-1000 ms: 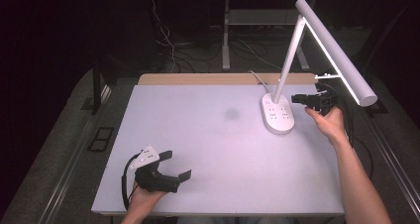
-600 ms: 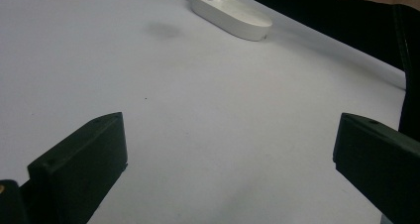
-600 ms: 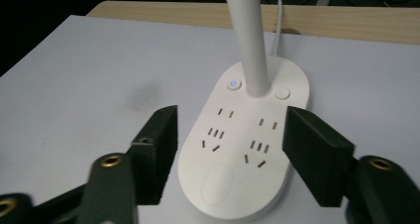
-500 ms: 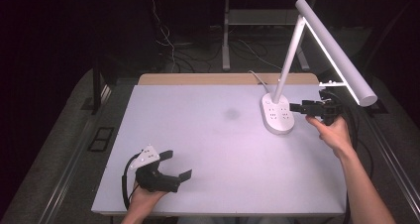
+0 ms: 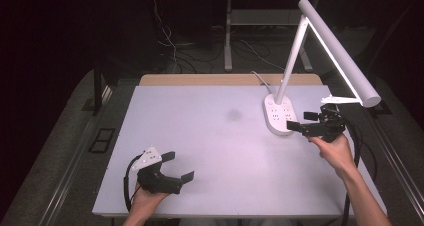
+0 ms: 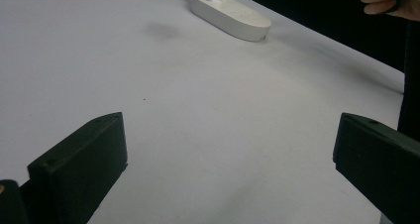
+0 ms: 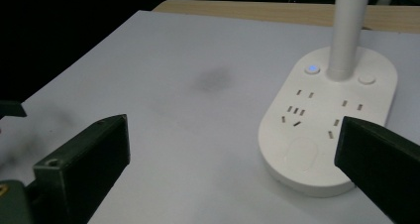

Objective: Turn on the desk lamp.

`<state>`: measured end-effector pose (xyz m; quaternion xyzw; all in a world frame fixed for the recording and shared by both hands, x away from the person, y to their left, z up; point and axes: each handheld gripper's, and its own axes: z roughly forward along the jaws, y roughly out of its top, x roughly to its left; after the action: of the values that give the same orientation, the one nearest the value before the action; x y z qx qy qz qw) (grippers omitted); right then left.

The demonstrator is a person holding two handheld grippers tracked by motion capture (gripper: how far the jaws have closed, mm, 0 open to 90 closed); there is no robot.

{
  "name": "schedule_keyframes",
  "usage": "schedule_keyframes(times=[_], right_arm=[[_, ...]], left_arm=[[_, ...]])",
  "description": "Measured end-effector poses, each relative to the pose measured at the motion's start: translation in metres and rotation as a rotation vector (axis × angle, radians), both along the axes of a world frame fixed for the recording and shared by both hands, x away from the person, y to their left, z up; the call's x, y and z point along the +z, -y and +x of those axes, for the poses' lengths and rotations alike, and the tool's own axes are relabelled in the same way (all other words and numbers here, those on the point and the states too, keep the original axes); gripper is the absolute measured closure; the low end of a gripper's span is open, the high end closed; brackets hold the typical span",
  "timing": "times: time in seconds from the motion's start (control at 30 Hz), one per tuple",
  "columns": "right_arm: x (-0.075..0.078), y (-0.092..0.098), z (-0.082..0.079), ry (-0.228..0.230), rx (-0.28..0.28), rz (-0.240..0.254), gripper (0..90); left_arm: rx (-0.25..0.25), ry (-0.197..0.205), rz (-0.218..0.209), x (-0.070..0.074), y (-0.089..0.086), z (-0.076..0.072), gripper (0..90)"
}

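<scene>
Our right gripper (image 5: 306,122) hovers, jaws spread, beside the lamp base (image 7: 327,120); nothing is touched yet. Our left gripper (image 5: 176,167) rests on the table (image 5: 210,136), jaws spread and empty.

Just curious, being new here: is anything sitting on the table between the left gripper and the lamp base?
Nothing but a faint dark smudge; the high view shows bare table between left gripper and lamp base.

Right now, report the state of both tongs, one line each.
Left tongs: open, holding nothing, low over the table.
Right tongs: open, holding nothing, at the lamp base.
</scene>
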<state>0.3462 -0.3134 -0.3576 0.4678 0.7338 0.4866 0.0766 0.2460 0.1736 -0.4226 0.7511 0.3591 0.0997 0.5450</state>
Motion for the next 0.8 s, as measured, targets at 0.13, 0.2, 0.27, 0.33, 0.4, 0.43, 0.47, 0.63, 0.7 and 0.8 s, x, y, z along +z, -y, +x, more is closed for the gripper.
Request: schedule_keyframes(times=[0.13,0.2,0.27,0.33,0.4,0.43,0.47,0.63,0.7,0.8], right_arm=[[-0.001,-0.004,-0.011,0.009,0.024,0.01,0.5],[-0.002,-0.007,-0.018,0.018,0.034,0.013,0.6],[-0.003,-0.009,-0.024,0.021,0.048,0.013,0.6],[-0.004,-0.011,-0.03,0.029,0.056,0.014,0.5],[-0.007,-0.014,-0.039,0.033,0.074,0.016,0.6],[-0.007,-0.014,-0.039,0.033,0.074,0.016,0.6],[-0.008,-0.014,-0.042,0.038,0.076,0.016,0.6],[-0.019,-0.018,-0.061,0.05,0.087,0.04,0.6],[-0.026,-0.019,-0.068,0.055,0.092,0.041,0.6],[-0.035,-0.021,-0.077,0.056,0.092,0.032,0.6]], left_arm=[[0.002,0.001,-0.002,0.0,-0.001,0.0,0.0],[0.003,0.001,-0.002,0.0,-0.001,0.0,0.0],[0.004,0.002,-0.003,0.0,-0.002,0.0,0.0],[0.004,0.002,-0.002,0.0,-0.002,0.0,0.0],[0.006,0.0,-0.003,0.0,-0.002,0.0,0.0],[0.006,0.0,-0.003,0.0,-0.002,0.0,0.0],[0.006,0.0,-0.003,0.0,-0.002,0.0,0.0],[0.005,-0.004,-0.001,0.0,-0.002,0.0,0.0],[0.003,-0.002,0.001,0.0,-0.002,0.001,0.0],[0.0,-0.002,0.002,0.0,-0.002,0.0,0.0]])
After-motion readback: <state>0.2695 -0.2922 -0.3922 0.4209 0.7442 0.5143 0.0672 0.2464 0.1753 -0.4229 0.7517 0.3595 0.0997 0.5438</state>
